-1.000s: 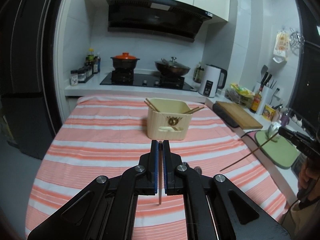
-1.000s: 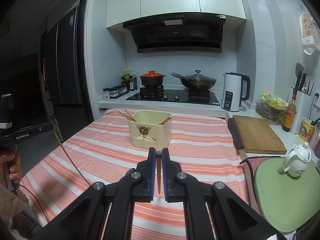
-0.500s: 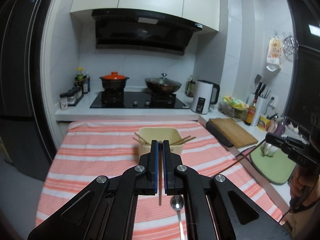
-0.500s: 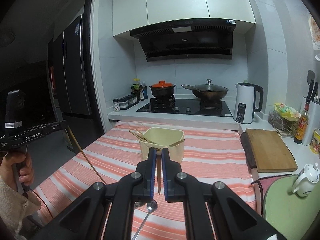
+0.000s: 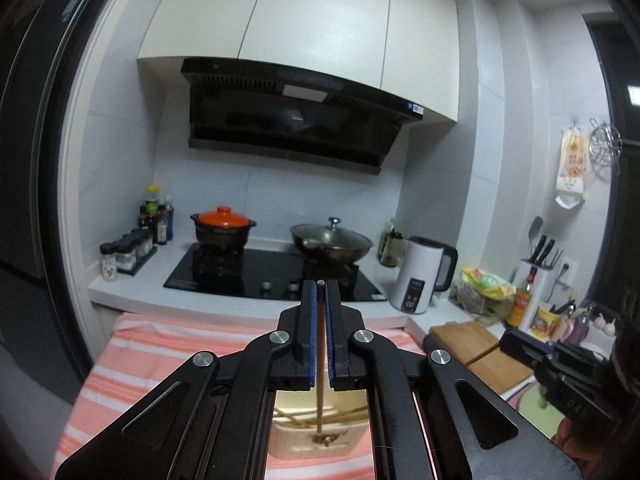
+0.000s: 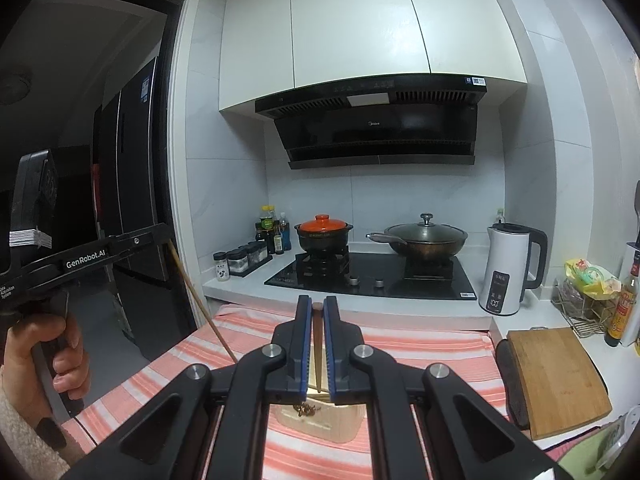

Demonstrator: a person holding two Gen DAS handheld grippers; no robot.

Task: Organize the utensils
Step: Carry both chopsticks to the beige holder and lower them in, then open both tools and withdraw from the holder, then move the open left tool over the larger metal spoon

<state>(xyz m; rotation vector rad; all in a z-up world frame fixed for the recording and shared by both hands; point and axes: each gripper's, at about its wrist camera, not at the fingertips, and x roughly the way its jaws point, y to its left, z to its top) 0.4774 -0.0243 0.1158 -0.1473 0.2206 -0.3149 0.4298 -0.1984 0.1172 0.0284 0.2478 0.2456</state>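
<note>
A: Chopsticks (image 5: 320, 356) — where now?
B: One pinched in each gripper, left (image 5: 319, 286) and right (image 6: 318, 302). Both have risen since a second ago and now hang above the cream holder (image 5: 320, 436).
A: Meaning?
B: Probably lowering them in next.

- Dim, even indoor light; white cabinets (image 5: 320, 28) and wall tiles look brightest.
- Strong fisheye bending, black vignette at corners.
- Left doorway (image 6: 80, 128) nearly dark.
- Focus mostly sharp.
</note>
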